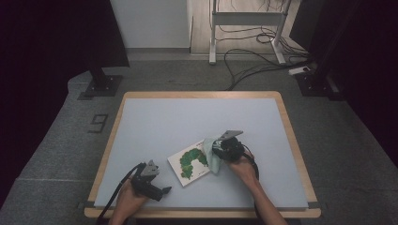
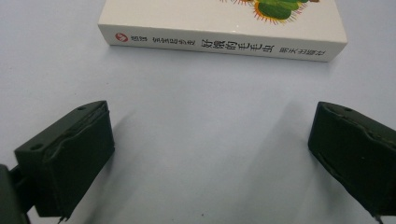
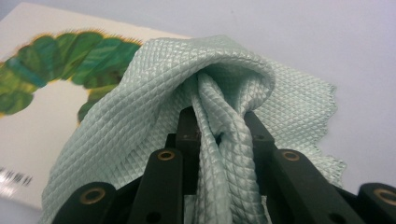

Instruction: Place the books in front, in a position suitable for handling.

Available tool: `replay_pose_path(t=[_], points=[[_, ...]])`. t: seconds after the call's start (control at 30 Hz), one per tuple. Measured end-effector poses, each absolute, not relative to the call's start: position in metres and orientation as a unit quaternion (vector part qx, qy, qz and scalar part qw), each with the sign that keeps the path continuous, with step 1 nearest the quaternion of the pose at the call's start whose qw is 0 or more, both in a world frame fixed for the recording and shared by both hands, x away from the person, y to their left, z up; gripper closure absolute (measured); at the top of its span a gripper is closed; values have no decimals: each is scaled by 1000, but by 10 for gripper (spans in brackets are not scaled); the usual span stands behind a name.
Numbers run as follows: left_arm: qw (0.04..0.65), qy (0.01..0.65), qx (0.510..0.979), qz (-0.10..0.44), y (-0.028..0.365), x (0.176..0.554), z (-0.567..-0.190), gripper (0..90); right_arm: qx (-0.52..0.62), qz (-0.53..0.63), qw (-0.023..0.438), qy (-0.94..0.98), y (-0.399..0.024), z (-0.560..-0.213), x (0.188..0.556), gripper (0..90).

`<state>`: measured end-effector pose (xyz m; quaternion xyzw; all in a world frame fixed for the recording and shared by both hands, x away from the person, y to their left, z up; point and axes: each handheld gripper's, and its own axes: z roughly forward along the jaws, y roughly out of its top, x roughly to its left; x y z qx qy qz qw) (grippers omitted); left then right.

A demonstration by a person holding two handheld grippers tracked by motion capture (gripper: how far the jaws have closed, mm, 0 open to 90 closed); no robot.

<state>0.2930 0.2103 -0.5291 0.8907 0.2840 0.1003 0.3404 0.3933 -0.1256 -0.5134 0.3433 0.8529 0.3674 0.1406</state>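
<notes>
A white book [image 1: 190, 163] with a green caterpillar on its cover lies flat near the table's front middle. My right gripper [image 1: 219, 149] is shut on a pale green cloth [image 1: 212, 157], which drapes over the book's right edge. In the right gripper view the cloth [image 3: 219, 107] is bunched between the jaws, with the book [image 3: 42, 93] under it at the left. My left gripper [image 1: 162, 191] rests open near the front left, its jaws wide apart and pointing at the book's spine [image 2: 224, 45], with nothing between them.
The table [image 1: 155, 122] has a grey-blue top with a wooden rim. On the floor beyond it are stand bases [image 1: 101, 84], cables [image 1: 248, 56] and a white frame [image 1: 244, 21].
</notes>
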Motion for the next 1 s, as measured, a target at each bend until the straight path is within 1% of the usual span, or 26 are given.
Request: replay_pose_path(t=[0.27,0.5,0.63,0.9,1.0], points=[[341,284,891,100,210,293,-529,0,338,358,148,857,-114,-512,403,726],[341,284,890,100,210,293,-529,0,332,360,140,860,-106,-511,404,727],[341,285,890,100,210,293,-529,0,321,374,119,862,-100,-512,403,725],[341,285,890,100,210,293,-529,0,300,370,121,871,-81,-511,396,726],[341,284,890,100,210,293,-529,0,293,379,105,871,-75,-511,393,725]])
